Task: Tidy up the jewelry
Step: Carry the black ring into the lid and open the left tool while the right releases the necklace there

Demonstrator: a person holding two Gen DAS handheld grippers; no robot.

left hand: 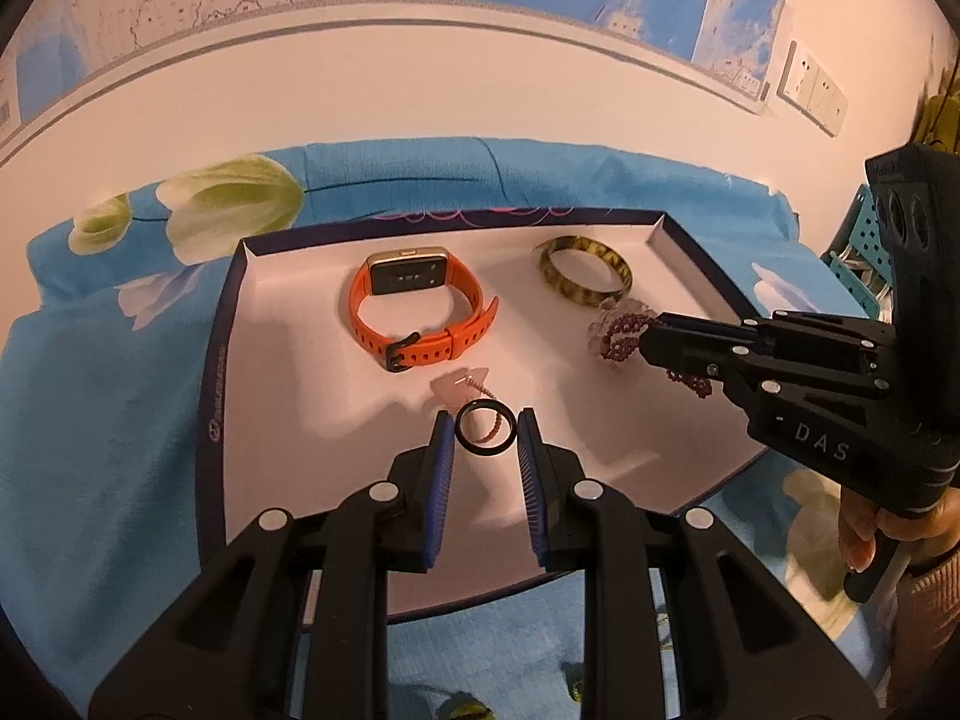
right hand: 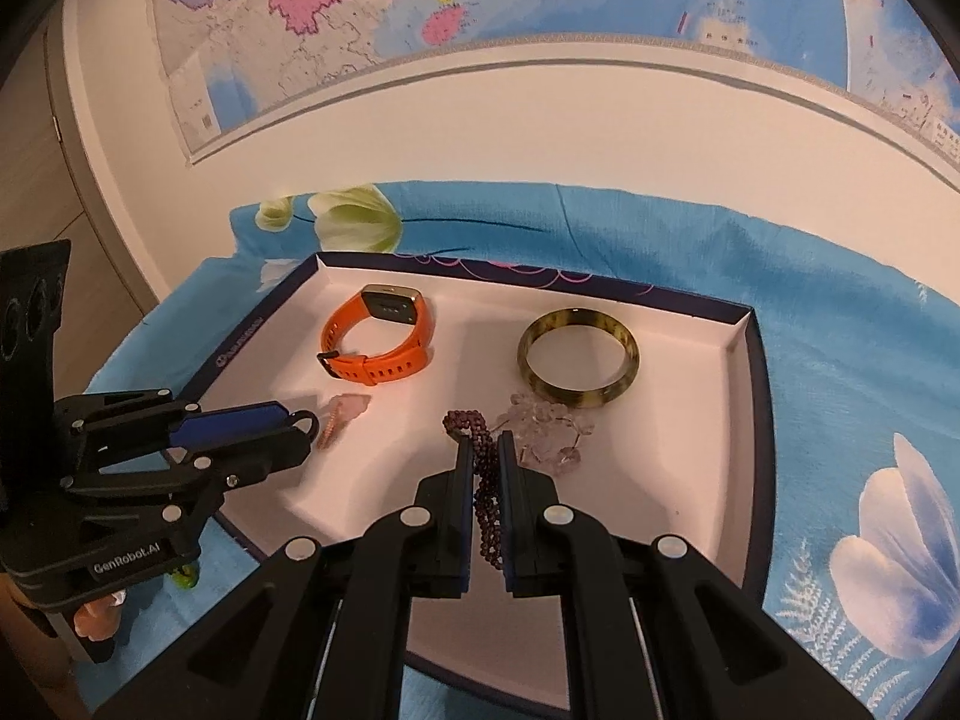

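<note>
While both handheld tools hang over a shallow white-lined cardboard tray with dark blue walls [right hand: 757,372], the left gripper [left hand: 485,429] pinches a thin black ring [left hand: 485,429] upright between its blue pads, and the right gripper [right hand: 487,450] is pressed together on a strand of small dark-red beads [right hand: 487,498] that trails back between its fingers. Already lying on the tray floor are an orange rubber-strapped watch with a gold-edged case [right hand: 375,339] toward the far left, a mottled olive-and-brown bangle [right hand: 579,365] toward the far right, a cluster of clear crystal beads [right hand: 543,429] just in front of the bangle, and a small pink stone charm on a twisted copper-coloured cord [right hand: 345,411] near the left tool's tip. All of it rests on a blue floral cloth [right hand: 870,360] beneath a wall map [right hand: 360,18]. By the look of it, the ring is light, rigid and smooth, likely to slip or flip unless gripped squarely across its band; the bead strand seems limp and apt to swing, best held near its middle and lowered gently. The crystals look the most fragile.
</note>
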